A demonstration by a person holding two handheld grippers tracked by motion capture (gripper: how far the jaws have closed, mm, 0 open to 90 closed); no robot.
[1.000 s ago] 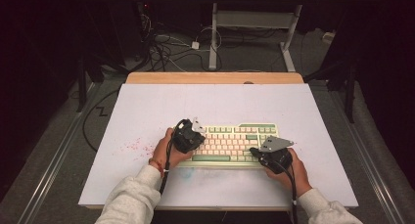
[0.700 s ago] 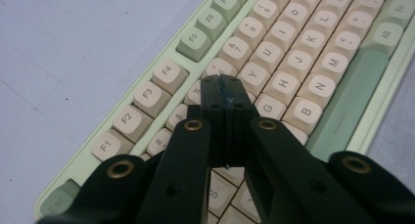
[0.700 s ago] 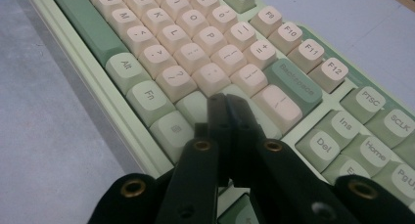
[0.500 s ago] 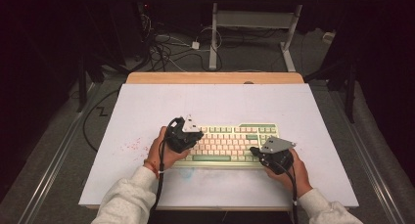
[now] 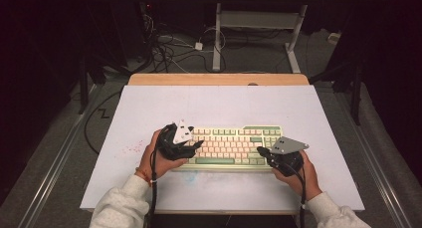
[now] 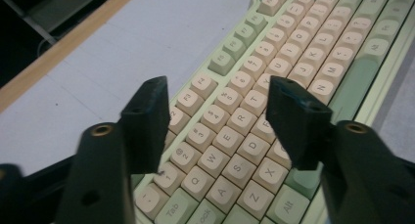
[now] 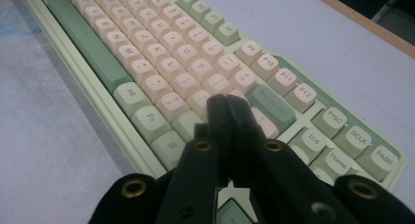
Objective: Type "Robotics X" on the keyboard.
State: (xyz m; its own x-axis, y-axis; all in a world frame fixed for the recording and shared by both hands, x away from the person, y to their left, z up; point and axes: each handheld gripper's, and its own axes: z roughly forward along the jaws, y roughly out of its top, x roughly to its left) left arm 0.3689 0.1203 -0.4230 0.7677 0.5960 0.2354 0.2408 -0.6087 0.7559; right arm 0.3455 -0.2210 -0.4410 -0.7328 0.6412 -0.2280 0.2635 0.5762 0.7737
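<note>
A pale green keyboard with cream keys lies on the white table, near its front edge. My left gripper hovers over the keyboard's left end. In the left gripper view, the left gripper has its jaws wide apart above the number and letter rows; they have just been opening, with nothing held between them. My right gripper is at the keyboard's right end. In the right gripper view, the right gripper is shut, its tips just over the keys near the Enter area.
The white tabletop stretches wide behind and beside the keyboard, with a wooden strip along its far edge. Faint red marks stain the surface at the left. Cables and a desk frame lie on the dark floor beyond.
My left gripper has drifted a little to the left over the keyboard's left end, and its jaws have gone from shut to wide apart. The right gripper has stayed in place.
</note>
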